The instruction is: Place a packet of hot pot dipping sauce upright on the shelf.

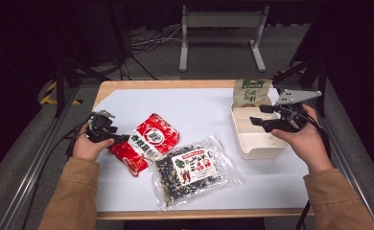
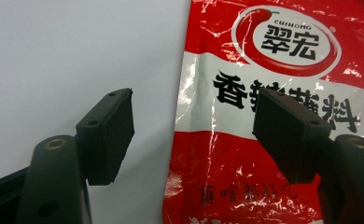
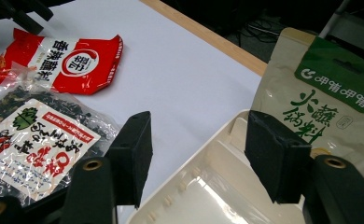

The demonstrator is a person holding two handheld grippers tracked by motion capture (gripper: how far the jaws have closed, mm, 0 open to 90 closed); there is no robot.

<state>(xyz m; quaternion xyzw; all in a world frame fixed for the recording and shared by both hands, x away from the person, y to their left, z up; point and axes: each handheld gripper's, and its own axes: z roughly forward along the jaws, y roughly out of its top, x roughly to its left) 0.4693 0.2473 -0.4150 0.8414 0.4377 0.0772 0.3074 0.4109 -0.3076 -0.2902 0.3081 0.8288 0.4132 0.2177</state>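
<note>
One green pouch (image 1: 251, 92) is already stood in the white tray (image 1: 266, 149). The red packet (image 1: 149, 140) lies on the table (image 1: 199, 105), straddled by the spread left tool (image 1: 109, 139); the right tool (image 1: 257, 115) hovers spread, empty, over the tray.

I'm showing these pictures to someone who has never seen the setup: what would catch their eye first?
Probably the bright red sauce packet lying left of centre on the white table cover, with the open left hand-held gripper poised at its edge. Next, the clear bag of dark dried food at the front, and the green-topped pouch propped at the far end of the cream tray on the right.
</note>
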